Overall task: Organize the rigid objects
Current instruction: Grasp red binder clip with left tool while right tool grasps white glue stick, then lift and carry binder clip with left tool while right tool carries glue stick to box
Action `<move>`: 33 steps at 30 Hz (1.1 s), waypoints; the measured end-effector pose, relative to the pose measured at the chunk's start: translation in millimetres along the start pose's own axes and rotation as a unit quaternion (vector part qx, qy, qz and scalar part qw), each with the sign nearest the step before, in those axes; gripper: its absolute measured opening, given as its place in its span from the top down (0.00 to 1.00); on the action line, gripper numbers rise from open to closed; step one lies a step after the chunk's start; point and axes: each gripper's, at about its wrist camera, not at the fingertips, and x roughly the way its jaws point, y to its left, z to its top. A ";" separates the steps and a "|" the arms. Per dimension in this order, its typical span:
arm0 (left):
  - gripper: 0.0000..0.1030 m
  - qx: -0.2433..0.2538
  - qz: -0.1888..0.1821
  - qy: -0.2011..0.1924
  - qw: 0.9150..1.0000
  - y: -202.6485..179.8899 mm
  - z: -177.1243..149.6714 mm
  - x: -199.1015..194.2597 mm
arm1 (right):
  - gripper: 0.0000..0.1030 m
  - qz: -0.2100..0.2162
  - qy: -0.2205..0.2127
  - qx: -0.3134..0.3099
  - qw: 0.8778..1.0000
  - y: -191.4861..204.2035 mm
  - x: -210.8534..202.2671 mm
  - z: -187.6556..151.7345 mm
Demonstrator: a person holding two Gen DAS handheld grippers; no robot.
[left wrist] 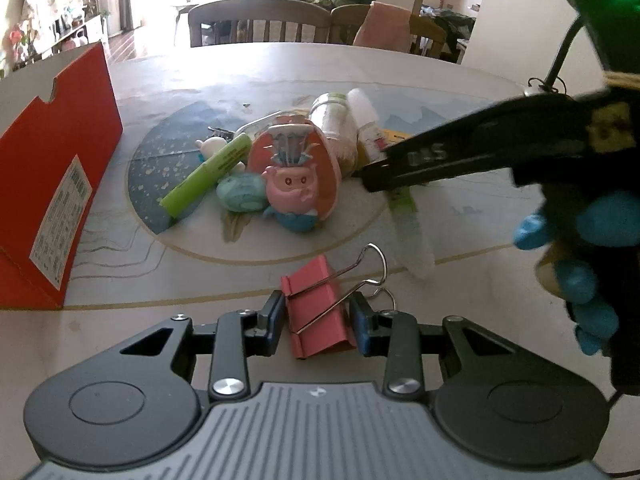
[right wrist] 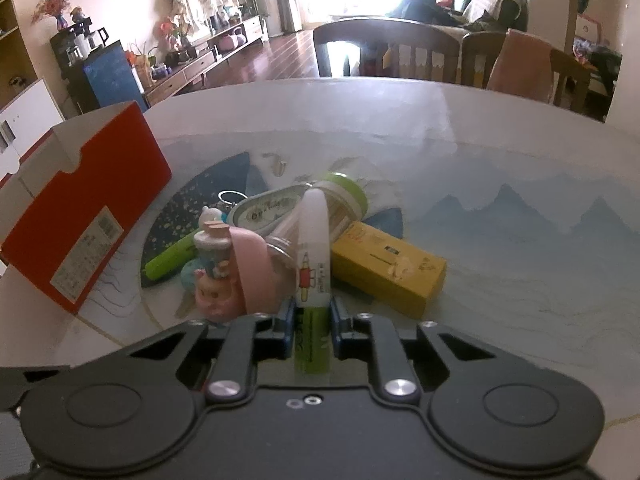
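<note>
My left gripper (left wrist: 316, 320) is shut on a pink binder clip (left wrist: 316, 312), held just above the table's near side. My right gripper (right wrist: 311, 320) is shut on a white and green glue bottle (right wrist: 314, 264), its tip pointing at the pile. In the left wrist view the right gripper (left wrist: 400, 196) reaches in from the right, the bottle (left wrist: 408, 228) blurred under it. The pile in the table's middle holds a pink toy figure (left wrist: 294, 176), a green highlighter (left wrist: 208, 172), a teal round toy (left wrist: 242, 192), a green-lidded jar (right wrist: 344, 196) and a yellow box (right wrist: 388, 268).
An open red cardboard box (left wrist: 56, 184) stands at the left of the table; it also shows in the right wrist view (right wrist: 88, 208). Wooden chairs (right wrist: 384, 52) line the far edge. A blue-gloved hand (left wrist: 576, 256) holds the right gripper.
</note>
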 end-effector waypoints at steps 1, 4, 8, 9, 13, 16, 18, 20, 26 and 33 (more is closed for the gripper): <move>0.67 -0.003 -0.002 0.001 1.000 1.2 0.0 -0.4 | 0.84 0.000 0.001 0.000 1.000 -0.5 -3.1 -1.2; 0.67 -0.016 -0.007 0.006 1.000 6.8 0.2 -3.4 | 0.84 -0.002 -0.002 0.007 1.000 -3.6 -17.3 -6.1; 0.70 -0.025 -0.009 0.005 1.000 13.4 1.4 -10.3 | 0.84 0.008 0.000 0.013 1.000 -3.9 -35.6 -10.9; 0.70 -0.025 -0.010 0.004 1.000 15.1 1.6 -12.4 | 0.84 0.013 0.001 0.015 1.000 -3.4 -40.3 -12.2; 0.70 -0.026 -0.011 0.006 1.000 19.0 0.8 -14.6 | 0.84 0.018 0.001 0.017 1.000 0.7 -56.8 -18.8; 0.70 -0.032 -0.021 -0.002 0.999 22.9 4.7 -22.0 | 0.84 0.020 0.000 0.019 1.000 5.5 -68.6 -22.8; 0.70 -0.033 -0.027 -0.011 0.999 25.4 9.1 -31.0 | 0.84 0.024 0.004 0.022 0.999 8.4 -75.4 -23.9; 0.70 -0.034 -0.036 -0.019 0.999 28.1 14.9 -42.0 | 0.84 0.026 0.005 0.020 0.999 13.5 -82.6 -23.7; 0.70 -0.042 -0.054 -0.039 0.997 40.3 31.0 -71.8 | 0.84 0.035 -0.004 0.027 0.999 29.5 -100.5 -13.8; 0.70 -0.053 -0.063 -0.054 0.995 67.5 46.2 -98.8 | 0.84 0.044 -0.018 0.034 0.998 53.3 -114.1 1.9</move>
